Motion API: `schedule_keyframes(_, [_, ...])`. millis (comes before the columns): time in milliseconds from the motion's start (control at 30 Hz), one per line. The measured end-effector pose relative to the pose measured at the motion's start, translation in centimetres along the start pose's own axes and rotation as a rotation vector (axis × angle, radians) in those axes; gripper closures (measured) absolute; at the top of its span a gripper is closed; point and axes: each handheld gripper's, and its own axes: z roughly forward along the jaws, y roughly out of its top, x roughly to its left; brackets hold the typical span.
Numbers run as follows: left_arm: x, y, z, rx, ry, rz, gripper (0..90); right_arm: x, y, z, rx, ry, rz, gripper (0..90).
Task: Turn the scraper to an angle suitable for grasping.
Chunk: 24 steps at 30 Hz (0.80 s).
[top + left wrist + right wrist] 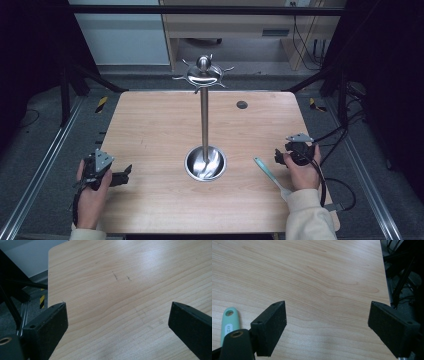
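Apparently the work is at its start: the right gripper (281, 156) stands wide open and holds nothing, and the mint-green utensil (270, 176) lies flat on the table (150, 130), just beside its left jaw. The left gripper (117, 317), also open and empty, waits. Next, the right gripper must turn toward the handle and close on it, probably to hang it on the steel stand (204, 120).

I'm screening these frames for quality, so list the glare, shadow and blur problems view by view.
High view: sharp at the centre, dark towards both side edges, bright glare on the steel stand's round base. Left gripper view: a pale sheen across the far wooden table, and the near jaws are soft. Right gripper view: even light, a faint shadow on the wood between the jaws, and the green utensil handle is slightly soft.
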Motion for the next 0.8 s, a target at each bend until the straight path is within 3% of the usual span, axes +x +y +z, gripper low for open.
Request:
schedule_keyframes(133, [-0.1,0.0,0.0,-0.001,-0.001,-0.001,2.2,0.2,0.0,0.1,0.009,0.007,-0.002,17.0])
schedule_keyframes(300, [0.0,0.0,0.0,-0.002,0.0,-0.001,2.2,0.1,0.1,0.2,0.027,0.058,-0.017,29.4])
schedule_keyframes(367, [0.0,0.0,0.0,-0.003,-0.001,-0.003,2.2,0.3,0.3,0.1,0.042,0.082,0.0,30.4])
schedule_keyframes(533, [-0.1,0.0,0.0,-0.003,-0.002,0.002,2.2,0.8,0.7,0.1,0.062,0.102,-0.022,29.2])
schedule_keyframes(800, [-0.1,0.1,0.1,0.003,-0.003,0.009,2.3,1.9,0.9,0.7,0.115,0.182,-0.076,66.5])
